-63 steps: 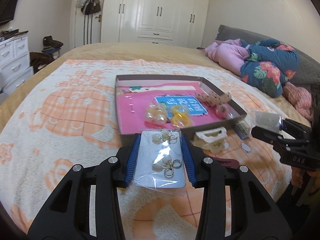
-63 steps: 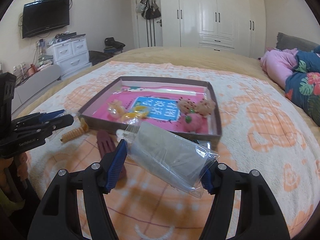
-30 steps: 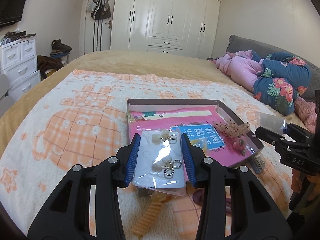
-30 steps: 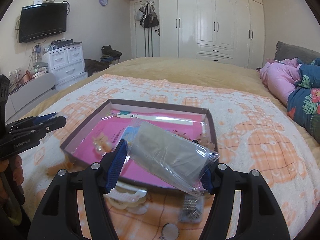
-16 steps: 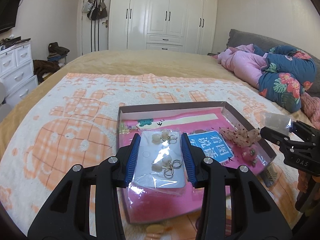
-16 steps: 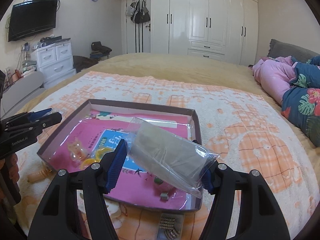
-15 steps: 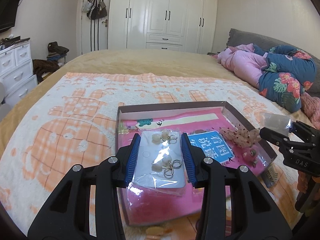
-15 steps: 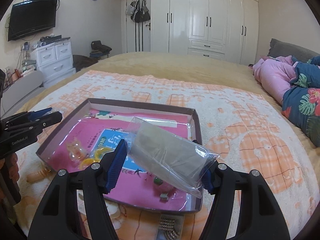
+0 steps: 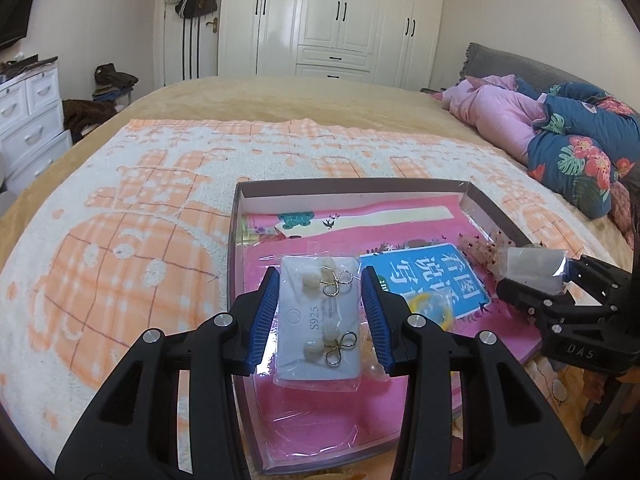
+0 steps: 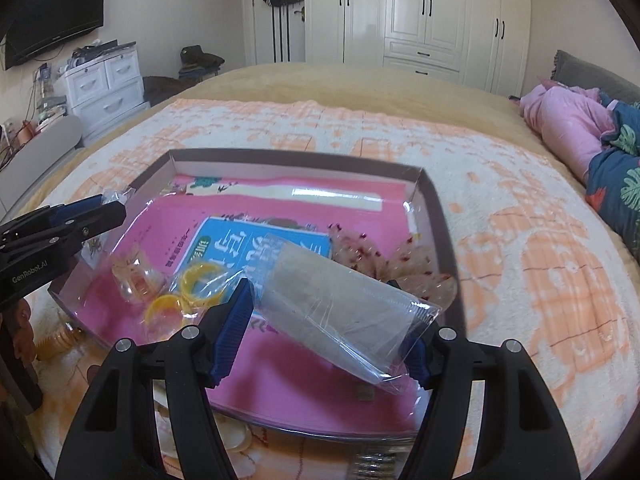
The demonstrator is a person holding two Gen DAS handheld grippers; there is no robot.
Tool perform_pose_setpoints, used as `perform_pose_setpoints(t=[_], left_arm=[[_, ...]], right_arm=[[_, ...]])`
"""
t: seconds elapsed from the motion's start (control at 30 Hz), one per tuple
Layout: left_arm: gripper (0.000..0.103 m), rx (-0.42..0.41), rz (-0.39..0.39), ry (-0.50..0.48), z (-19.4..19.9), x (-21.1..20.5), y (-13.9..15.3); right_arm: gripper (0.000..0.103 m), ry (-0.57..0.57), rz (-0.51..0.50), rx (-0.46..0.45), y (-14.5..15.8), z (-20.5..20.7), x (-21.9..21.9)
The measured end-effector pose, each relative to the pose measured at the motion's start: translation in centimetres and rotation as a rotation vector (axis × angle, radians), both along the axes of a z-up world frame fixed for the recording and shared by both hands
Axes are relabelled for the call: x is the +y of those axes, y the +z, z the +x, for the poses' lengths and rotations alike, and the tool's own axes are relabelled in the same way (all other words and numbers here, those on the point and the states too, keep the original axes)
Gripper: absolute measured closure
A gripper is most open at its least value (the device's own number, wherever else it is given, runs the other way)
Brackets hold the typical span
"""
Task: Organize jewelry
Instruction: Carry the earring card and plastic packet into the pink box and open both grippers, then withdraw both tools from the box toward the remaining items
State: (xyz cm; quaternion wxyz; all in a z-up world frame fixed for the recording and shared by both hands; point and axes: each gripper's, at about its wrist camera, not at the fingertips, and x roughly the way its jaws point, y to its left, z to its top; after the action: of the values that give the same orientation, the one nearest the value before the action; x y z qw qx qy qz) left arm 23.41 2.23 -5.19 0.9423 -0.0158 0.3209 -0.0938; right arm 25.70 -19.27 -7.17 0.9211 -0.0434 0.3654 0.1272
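My left gripper (image 9: 320, 316) is shut on a white earring card in a clear bag (image 9: 320, 320), with two pearl and gold earrings on it, held over the near left of the box. My right gripper (image 10: 332, 328) is shut on a grey card in a clear plastic bag (image 10: 340, 308), held over the near part of the box. The shallow box (image 9: 352, 186) with a pink lining lies on the bed; it also shows in the right wrist view (image 10: 436, 208). In it lie yellow rings in a bag (image 10: 200, 276), a clear bagged piece (image 10: 136, 276) and a speckled bow (image 10: 400, 264).
The box sits on an orange and white blanket (image 9: 120, 240). A spiral hair tie (image 10: 60, 338) and other small items lie on the blanket near the box's near edge. Pink and floral bedding (image 9: 560, 136) is piled at the right. White drawers (image 10: 104, 80) stand left of the bed.
Both grippers have moved forward and down over the box, each still holding its bag. The box now fills more of both views.
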Motion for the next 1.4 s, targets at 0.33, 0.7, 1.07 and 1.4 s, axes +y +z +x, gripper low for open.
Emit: perform_pose_setpoints(t=[0.33,0.7,1.07,1.4], left_arm=[[0.068,-0.014,-0.002,0.005,-0.5,0.0,0.4],[0.038,-0.095,-0.021,0.026,-3.1,0.4,3.0],[0.016,-0.155,-0.041,0.045,-6.4,0.6,5.0],[0.014,-0.160,-0.041,0.032,-9.0,0.3,5.3]], right_arm=[[0.021,-0.006,0.063,-0.077,1.9,-2.2,-1.1],[0.011,-0.035,0.044,-0.236,5.7,-6.7,-3.3],[0.010,-0.070,0.042,-0.278,6.7,-9.4,-5.0],[0.010,-0.062,0.042,-0.267,6.6,-11.9,-5.9]])
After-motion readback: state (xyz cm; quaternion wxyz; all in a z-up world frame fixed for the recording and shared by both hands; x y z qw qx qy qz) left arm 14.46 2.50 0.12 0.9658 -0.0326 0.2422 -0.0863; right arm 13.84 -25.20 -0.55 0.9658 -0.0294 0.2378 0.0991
